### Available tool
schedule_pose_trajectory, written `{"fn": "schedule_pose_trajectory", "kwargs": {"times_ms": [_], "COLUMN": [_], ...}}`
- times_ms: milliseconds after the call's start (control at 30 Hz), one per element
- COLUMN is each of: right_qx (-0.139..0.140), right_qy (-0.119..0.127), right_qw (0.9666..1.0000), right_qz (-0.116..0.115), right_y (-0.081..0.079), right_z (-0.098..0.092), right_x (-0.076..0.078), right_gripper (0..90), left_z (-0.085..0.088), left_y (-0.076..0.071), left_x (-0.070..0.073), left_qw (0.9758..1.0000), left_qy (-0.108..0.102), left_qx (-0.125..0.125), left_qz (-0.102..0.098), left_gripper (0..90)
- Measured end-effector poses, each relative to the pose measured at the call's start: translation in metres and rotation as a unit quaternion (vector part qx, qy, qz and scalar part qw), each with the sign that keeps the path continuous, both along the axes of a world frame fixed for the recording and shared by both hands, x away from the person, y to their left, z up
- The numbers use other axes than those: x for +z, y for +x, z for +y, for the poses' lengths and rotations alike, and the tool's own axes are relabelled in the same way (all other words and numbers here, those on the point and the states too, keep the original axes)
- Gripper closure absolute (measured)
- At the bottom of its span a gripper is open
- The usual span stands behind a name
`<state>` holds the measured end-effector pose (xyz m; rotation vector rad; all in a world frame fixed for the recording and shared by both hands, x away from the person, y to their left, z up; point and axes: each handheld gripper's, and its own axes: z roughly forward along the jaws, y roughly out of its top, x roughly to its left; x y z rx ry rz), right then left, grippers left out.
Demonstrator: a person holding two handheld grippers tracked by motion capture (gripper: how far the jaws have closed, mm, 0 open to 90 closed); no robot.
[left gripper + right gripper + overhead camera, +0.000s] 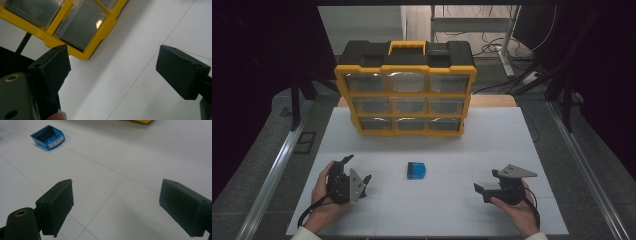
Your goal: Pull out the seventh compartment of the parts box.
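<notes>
A yellow-and-black drawer organiser (405, 90) stands upright at the far side of the white desk (492, 145), its nine clear drawers shut and its yellow handle (406, 47) on top. A small blue translucent bin (416, 170) sits near the desk's middle, well apart from the organiser. Cables (499, 47) lie on the floor beyond.

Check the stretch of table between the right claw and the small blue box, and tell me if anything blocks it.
Nothing visible blocks it. The right claw is open and empty, and bare white table lies between it and the small blue box. The yellow drawer cabinet stands farther back, off that line.
</notes>
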<state>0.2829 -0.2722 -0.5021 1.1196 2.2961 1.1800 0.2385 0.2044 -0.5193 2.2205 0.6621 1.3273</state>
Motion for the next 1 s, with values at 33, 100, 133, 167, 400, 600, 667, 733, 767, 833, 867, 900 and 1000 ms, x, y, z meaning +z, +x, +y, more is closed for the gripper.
{"fn": "schedule_pose_trajectory", "kwargs": {"times_ms": [33,100,133,167,400,600,667,733,767,833,867,900,1000], "right_qx": [-0.001,0.000,0.000,0.000,-0.001,0.001,0.000,-0.002,-0.002,-0.001,-0.001,-0.001,-0.002], "right_qy": [0.000,0.001,0.001,0.000,0.000,-0.002,-0.002,-0.001,-0.001,-0.001,-0.001,-0.001,-0.001], "right_qw": [1.0000,1.0000,1.0000,1.0000,1.0000,1.0000,1.0000,1.0000,1.0000,1.0000,1.0000,1.0000,1.0000], "right_qz": [0.000,0.001,0.001,0.001,-0.001,0.001,0.001,0.001,0.001,0.000,0.000,0.000,0.001], "right_y": [0.000,0.000,0.000,0.000,0.000,0.000,0.000,0.000,0.000,0.000,0.000,0.000,0.000], "right_z": [0.000,0.000,0.000,0.000,0.000,0.000,0.000,0.000,0.000,0.000,0.000,0.000,0.000], "right_x": [0.000,0.000,0.000,0.000,0.000,0.000,0.000,0.000,0.000,0.000,0.000,0.000,0.000], "right_gripper": [12.5,12.5,12.5,12.5,12.5,12.5,12.5,12.5,12.5,12.5,12.5,12.5,12.5], "left_z": [-0.001,-0.003,-0.003,-0.003,-0.006,-0.005,-0.005,-0.006,-0.007,-0.008,-0.008,-0.009,-0.010], "left_y": [0.001,0.003,0.003,0.004,0.010,0.017,0.019,0.022,0.024,0.026,0.026,0.029,0.032], "left_x": [0.001,0.002,0.002,0.002,0.006,0.009,0.010,0.009,0.010,0.011,0.011,0.010,0.010], "left_qw": [1.0000,0.9999,0.9999,0.9998,0.9998,0.9997,0.9997,0.9997,0.9997,0.9997,0.9997,0.9997,0.9997], "left_qy": [0.010,0.014,0.014,0.019,0.020,0.022,0.023,0.020,0.022,0.024,0.024,0.021,0.022], "left_qx": [0.000,-0.001,-0.001,-0.003,-0.004,0.002,0.002,0.002,0.001,0.000,0.000,0.000,0.000], "left_qz": [-0.001,-0.005,-0.005,-0.006,-0.009,-0.010,-0.009,-0.010,-0.010,-0.009,-0.009,-0.010,-0.009], "left_gripper": [12.6,12.7,12.7,12.7,12.7,12.8,12.8,12.8,12.8,12.8,12.8,12.8,12.8]}}
